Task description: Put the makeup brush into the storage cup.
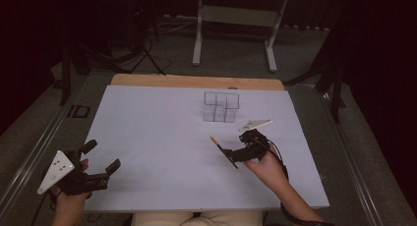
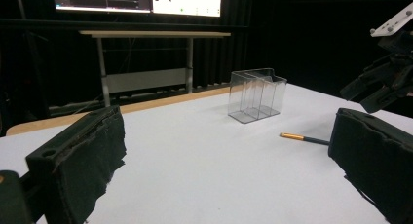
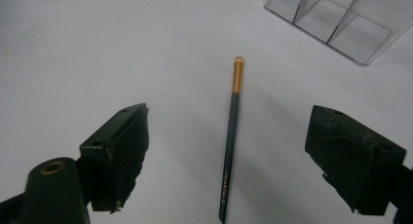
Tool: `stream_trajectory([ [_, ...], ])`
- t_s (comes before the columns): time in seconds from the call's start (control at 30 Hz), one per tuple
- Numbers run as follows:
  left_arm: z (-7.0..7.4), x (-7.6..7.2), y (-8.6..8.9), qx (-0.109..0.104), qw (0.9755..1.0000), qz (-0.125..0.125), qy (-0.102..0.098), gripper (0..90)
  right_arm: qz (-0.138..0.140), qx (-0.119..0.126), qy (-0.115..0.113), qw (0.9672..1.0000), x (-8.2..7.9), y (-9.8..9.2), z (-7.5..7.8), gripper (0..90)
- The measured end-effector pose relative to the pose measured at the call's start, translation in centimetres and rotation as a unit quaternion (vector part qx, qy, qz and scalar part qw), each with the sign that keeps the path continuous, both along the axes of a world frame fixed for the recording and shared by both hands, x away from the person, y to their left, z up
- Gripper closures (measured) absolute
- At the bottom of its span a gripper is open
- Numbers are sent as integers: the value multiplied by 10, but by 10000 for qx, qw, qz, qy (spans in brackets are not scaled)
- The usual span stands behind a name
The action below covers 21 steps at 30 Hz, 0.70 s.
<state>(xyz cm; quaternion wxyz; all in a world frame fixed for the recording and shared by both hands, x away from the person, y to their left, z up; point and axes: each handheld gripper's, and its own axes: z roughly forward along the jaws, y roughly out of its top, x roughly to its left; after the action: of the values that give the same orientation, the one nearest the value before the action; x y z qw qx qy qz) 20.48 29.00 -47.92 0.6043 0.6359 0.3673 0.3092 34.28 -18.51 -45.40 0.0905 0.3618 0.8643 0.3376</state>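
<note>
A thin dark stick with a gold end (image 3: 229, 141) lies flat on the white table (image 1: 157, 137). My right gripper (image 3: 229, 121) hangs just above it, open, one jaw on each side and neither touching it. From above, the stick (image 1: 216, 142) lies to the left of the right gripper (image 1: 237, 150). A clear compartment organiser (image 1: 221, 107) stands upright beyond them, and its corner (image 3: 341, 19) reaches the right gripper view. My left gripper (image 1: 102, 156) is open and holds nothing near the table's front left corner. Its own view looks across to the organiser (image 2: 256, 94), the stick (image 2: 302, 138) and the right gripper (image 2: 384, 83).
The table's far edge is a wooden strip (image 1: 196, 81). Beyond it on the floor stand a desk frame with white legs (image 1: 236, 19) and dark stands with cables (image 1: 142, 49). A lit monitor (image 2: 136, 0) sits above that desk. Black curtains surround the area.
</note>
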Motion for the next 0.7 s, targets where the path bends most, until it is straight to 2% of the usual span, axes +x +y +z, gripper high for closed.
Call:
stream_trajectory([
  [0.17,0,0,0,6,10000,-10,1,12,-27,-168,96,9998,5,6,-2,176],
  [0.43,0,0,0,21,10000,-28,16,12,29,-426,396,9983,14,15,-9,198],
  [0.57,0,0,0,18,10000,-44,22,12,17,-651,586,9962,20,21,-12,206],
  [0.63,0,0,-1,20,10000,-45,20,12,15,-654,625,9959,21,22,-12,210],
  [0.7,0,0,-1,21,10000,-58,24,12,-48,-736,763,9944,25,25,-13,218],
])
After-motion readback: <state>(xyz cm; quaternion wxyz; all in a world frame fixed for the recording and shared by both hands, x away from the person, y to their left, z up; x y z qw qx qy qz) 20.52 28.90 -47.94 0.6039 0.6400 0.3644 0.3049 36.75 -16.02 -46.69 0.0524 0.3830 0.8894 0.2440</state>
